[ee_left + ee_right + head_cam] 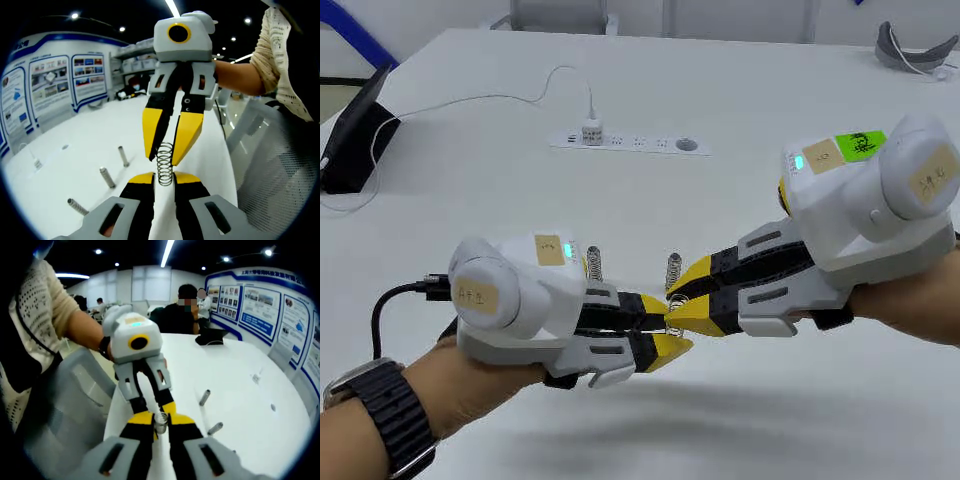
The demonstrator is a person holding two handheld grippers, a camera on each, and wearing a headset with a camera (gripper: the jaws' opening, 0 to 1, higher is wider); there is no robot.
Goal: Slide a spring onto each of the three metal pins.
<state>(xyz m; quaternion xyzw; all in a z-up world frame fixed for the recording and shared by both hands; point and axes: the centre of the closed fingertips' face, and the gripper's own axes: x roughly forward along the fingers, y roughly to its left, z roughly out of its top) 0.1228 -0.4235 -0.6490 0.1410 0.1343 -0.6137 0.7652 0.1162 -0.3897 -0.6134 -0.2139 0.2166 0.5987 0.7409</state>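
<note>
A small steel spring (164,167) hangs in the air between my two grippers, which meet tip to tip. My left gripper (164,181) pinches its lower end and my right gripper (164,156) closes on its upper end. In the head view the left gripper (665,328) comes from the lower left and the right gripper (670,305) from the right. The right gripper view shows the spring (160,423) end-on between the right gripper's (160,427) yellow tips. Three pins stand on the table: a far pin (122,156) looks bare, a middle pin (106,177) and a near pin (77,206) show coils.
The white table (720,200) carries a flush socket strip (630,142) with a white plug and cable, and a dark tablet (350,135) at the left edge. Two coil-covered pins (593,262) (673,270) stand just behind the grippers. Grey chairs (75,390) stand alongside the table.
</note>
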